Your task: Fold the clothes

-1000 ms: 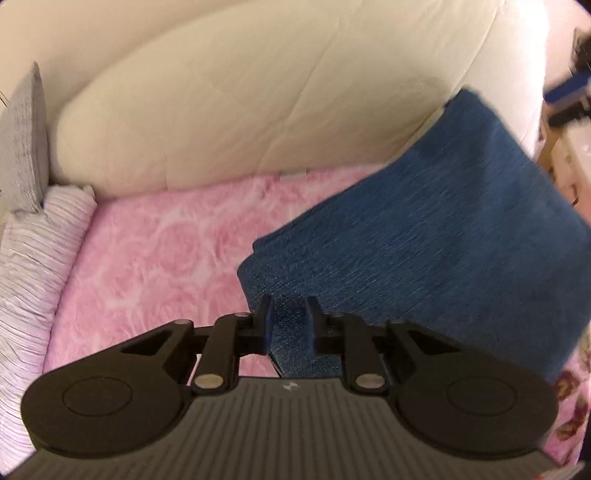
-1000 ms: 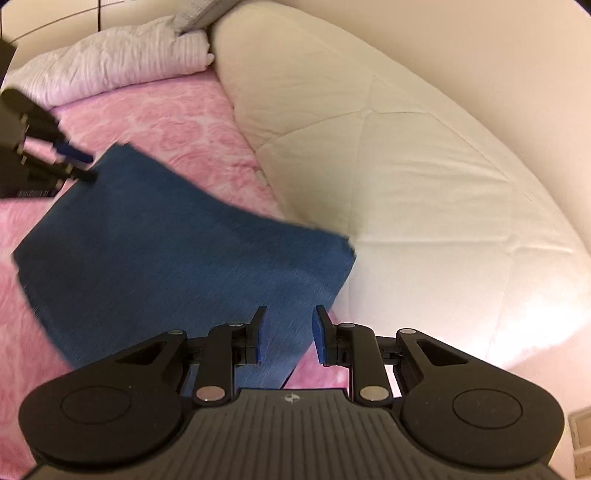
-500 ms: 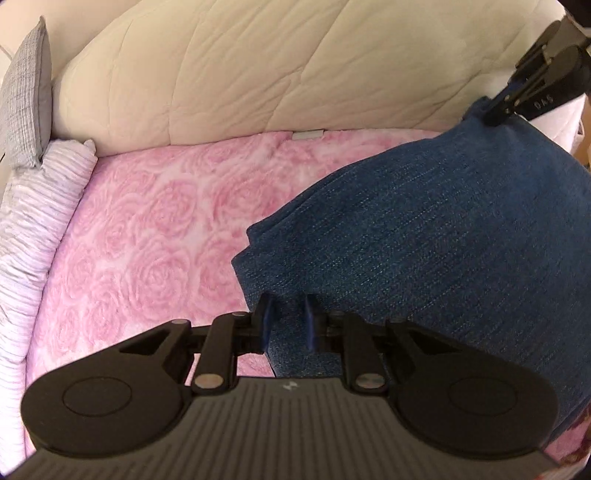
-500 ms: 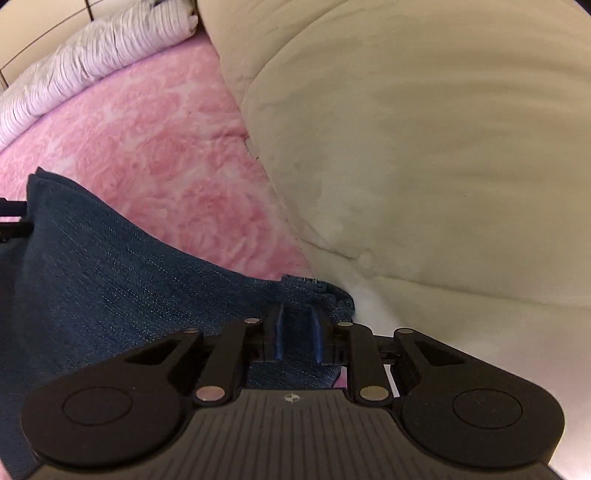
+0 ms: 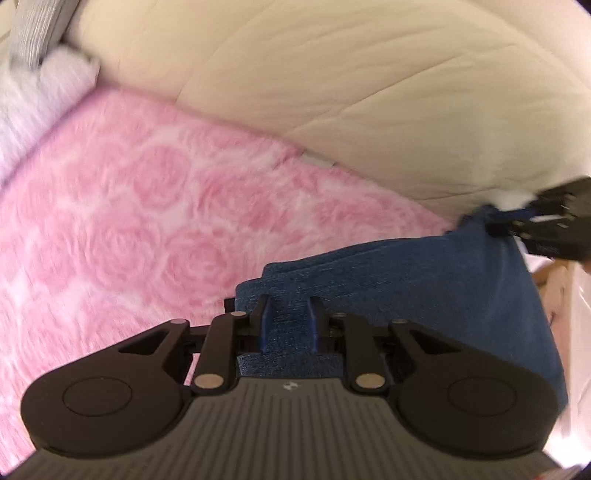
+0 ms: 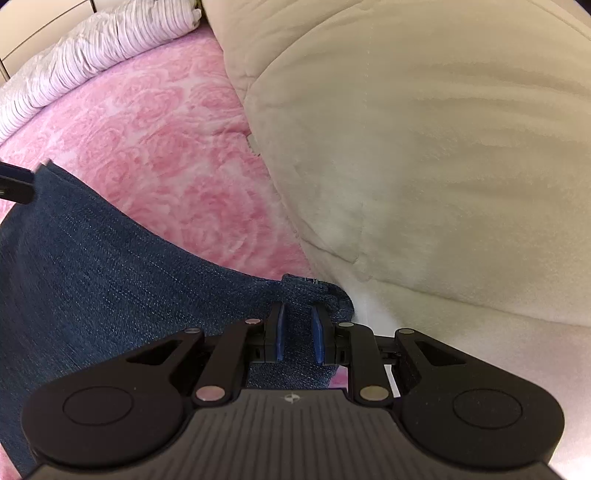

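Observation:
A dark blue denim-like cloth (image 5: 424, 280) hangs stretched between my two grippers over the pink rose-patterned bed cover (image 5: 147, 221). My left gripper (image 5: 287, 306) is shut on one corner of the cloth. My right gripper (image 6: 298, 314) is shut on the opposite corner, next to the cream duvet; it also shows at the right edge of the left wrist view (image 5: 546, 229). The cloth (image 6: 110, 273) sags between the two corners. The left gripper's tip shows at the left edge of the right wrist view (image 6: 14, 184).
A bulky cream duvet (image 5: 351, 92) lies along the far side of the bed (image 6: 424, 147). A white and pink striped pillow (image 6: 92, 55) lies at the head, with a grey cushion (image 5: 33, 33) above it.
Both grippers have closed on the cloth's corners and lowered toward the bed. The cloth, earlier spread wide and lifted, now hangs narrower between them, and the left view has swung lower.

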The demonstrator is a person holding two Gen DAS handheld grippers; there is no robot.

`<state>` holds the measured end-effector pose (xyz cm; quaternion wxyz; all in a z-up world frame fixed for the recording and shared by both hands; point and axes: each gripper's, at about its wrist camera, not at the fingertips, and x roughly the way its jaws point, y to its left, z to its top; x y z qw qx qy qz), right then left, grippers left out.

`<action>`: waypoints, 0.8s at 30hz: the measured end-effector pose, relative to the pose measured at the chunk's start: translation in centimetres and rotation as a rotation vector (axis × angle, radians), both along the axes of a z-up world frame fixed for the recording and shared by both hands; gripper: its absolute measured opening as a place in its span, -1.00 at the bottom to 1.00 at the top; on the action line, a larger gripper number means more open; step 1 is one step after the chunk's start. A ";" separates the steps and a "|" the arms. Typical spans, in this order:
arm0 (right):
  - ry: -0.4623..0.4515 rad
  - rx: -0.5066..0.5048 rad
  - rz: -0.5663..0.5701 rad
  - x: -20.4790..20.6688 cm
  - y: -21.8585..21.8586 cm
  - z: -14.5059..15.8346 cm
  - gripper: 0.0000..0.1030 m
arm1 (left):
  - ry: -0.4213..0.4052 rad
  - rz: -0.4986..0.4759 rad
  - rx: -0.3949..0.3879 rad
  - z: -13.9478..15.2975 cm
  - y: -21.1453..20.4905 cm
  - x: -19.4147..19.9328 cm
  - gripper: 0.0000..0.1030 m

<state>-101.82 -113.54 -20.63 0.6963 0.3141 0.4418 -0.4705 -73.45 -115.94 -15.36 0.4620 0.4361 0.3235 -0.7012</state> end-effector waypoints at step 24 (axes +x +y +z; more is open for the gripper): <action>-0.061 0.067 0.042 2.0 7.8 2.8 -0.54 | 0.056 -0.036 0.136 0.5 -3.9 -0.6 -0.70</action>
